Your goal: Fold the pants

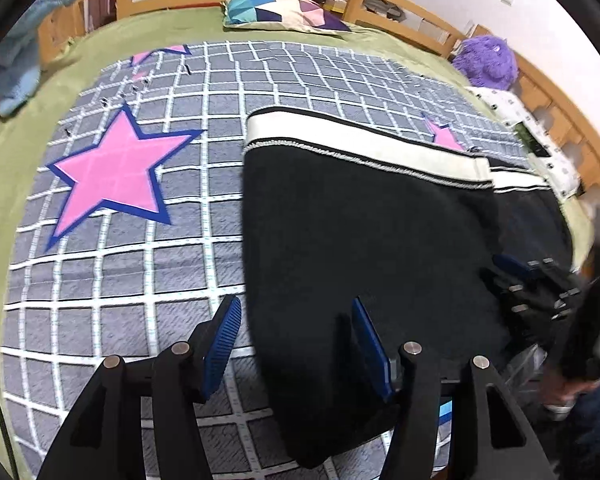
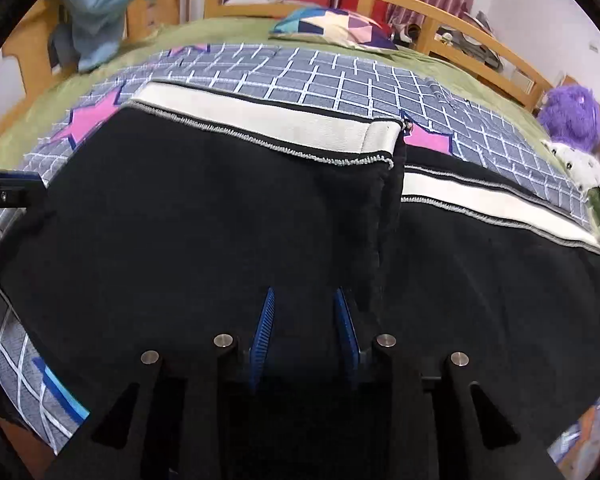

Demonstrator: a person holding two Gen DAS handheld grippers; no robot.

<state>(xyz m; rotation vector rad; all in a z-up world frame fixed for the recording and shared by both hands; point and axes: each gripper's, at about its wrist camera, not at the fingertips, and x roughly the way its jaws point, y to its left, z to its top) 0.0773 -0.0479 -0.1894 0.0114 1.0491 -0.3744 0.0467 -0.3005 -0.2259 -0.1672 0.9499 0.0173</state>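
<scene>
I see the black pants [image 1: 360, 240] on the bed [image 1: 28, 160]; left gripper [image 1: 296, 320] half-open straddling their edge, right gripper [image 2: 305, 300] narrowly parted over the fabric, gripping nothing.

1. One pair of black fabric pants with a white waistband [image 2: 228, 220] lay on the bed.
2. One grey quilt with a white grid and pink stars [image 1: 148, 272] covered the green sheet.
3. At least three blue-edged pink stars showed in the left wrist view, the biggest [image 1: 114, 174] at left.
4. One pillow with coloured geometric patches [image 1: 288, 12] sat at the far end.
5. One fluffy purple plush toy [image 1: 488, 62] stood by the wooden rail.
6. One light blue plush toy [image 2: 100, 4] rested in the far left corner.
7. Two black grippers with blue ribbed pads appeared, left gripper [image 1: 296, 312] and right gripper [image 2: 305, 300].
</scene>
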